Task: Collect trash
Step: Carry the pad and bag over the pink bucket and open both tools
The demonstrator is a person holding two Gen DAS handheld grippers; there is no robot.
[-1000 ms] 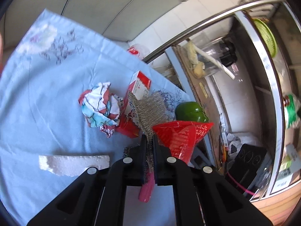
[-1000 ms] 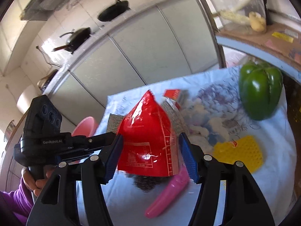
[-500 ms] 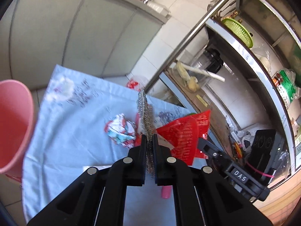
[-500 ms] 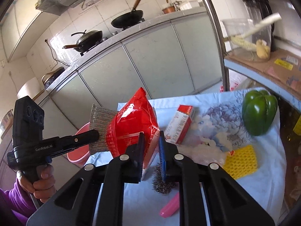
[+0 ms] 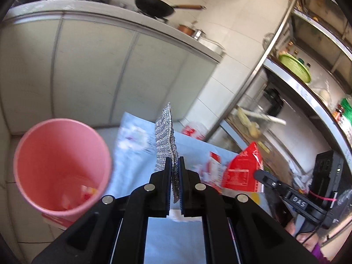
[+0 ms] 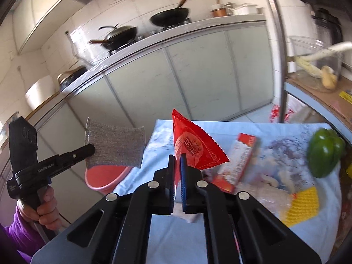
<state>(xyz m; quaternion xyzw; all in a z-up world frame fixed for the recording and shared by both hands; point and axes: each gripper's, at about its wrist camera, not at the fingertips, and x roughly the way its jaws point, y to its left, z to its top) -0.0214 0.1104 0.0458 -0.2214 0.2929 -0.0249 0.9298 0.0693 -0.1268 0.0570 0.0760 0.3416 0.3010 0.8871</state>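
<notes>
My left gripper [image 5: 175, 165] is shut on a grey metallic scouring pad [image 5: 165, 138], held in the air just right of the pink bin [image 5: 59, 165]. In the right wrist view the pad [image 6: 115, 147] hangs over the bin [image 6: 105, 176]. My right gripper [image 6: 177, 162] is shut on a red snack bag [image 6: 193, 147] above the blue tablecloth [image 6: 220, 231]; the bag also shows in the left wrist view [image 5: 242, 169]. The bin holds some scraps at its bottom.
On the cloth lie a red and white carton [image 6: 239, 158], a green pepper [image 6: 323, 154], a yellow sponge [image 6: 301, 204] and crumpled clear plastic [image 6: 268, 195]. A metal shelf rack [image 5: 308, 101] stands to the right, grey kitchen cabinets [image 6: 198, 77] behind.
Both grippers have lifted and swung left, away from the table and toward the pink bin, each still holding its item. The scouring pad now hangs near the bin's rim.
</notes>
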